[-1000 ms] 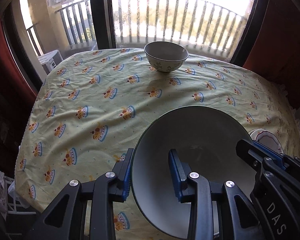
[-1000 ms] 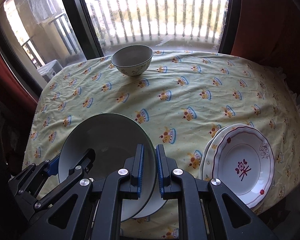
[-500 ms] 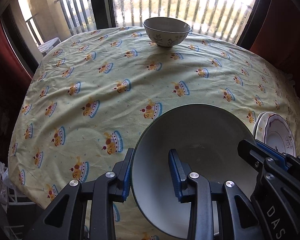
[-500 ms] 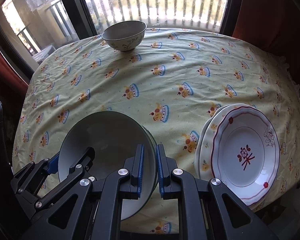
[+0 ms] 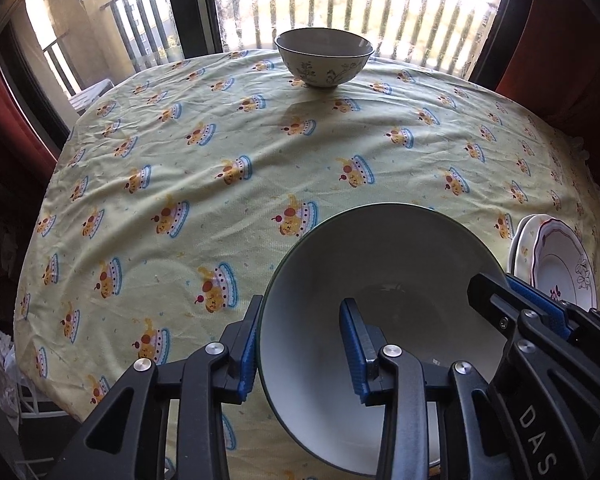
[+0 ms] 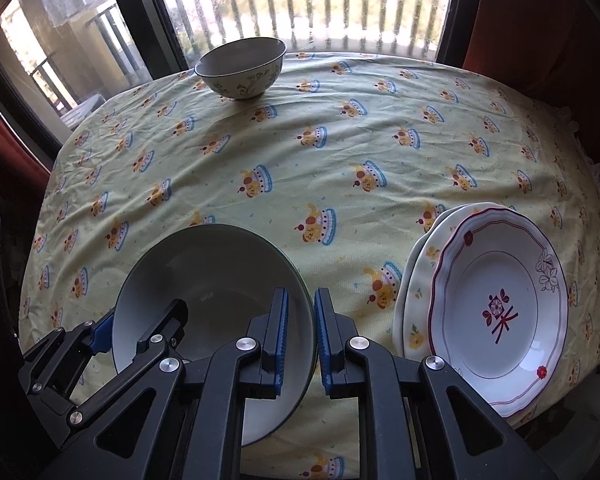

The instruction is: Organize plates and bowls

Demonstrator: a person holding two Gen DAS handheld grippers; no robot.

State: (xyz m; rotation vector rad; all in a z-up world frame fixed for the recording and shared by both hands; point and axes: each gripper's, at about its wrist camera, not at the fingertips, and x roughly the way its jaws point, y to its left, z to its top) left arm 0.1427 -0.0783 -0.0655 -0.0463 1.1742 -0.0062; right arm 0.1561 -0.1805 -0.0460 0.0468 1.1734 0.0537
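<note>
A large grey bowl with a dark rim (image 5: 380, 280) (image 6: 212, 272) sits low over the yellow tablecloth near the front edge. My left gripper (image 5: 300, 308) straddles its left rim; the jaws are opening, and the inner pad stands off the wall. My right gripper (image 6: 300, 296) pinches the opposite rim between nearly closed pads that are just starting to part. Each gripper shows in the other's view: the right gripper (image 5: 496, 282) and the left gripper (image 6: 144, 314). A small floral bowl (image 5: 324, 60) (image 6: 240, 68) stands at the table's far edge.
Two stacked plates, the top one with a red flower pattern (image 6: 496, 312) (image 5: 560, 264), lie at the right front of the round table (image 6: 340, 140). Window bars and a balcony are behind the table, red curtains at both sides.
Both grippers have come down with the large bowl toward the cloth. The gap between the left jaws has widened slightly; the right pads have parted a trace.
</note>
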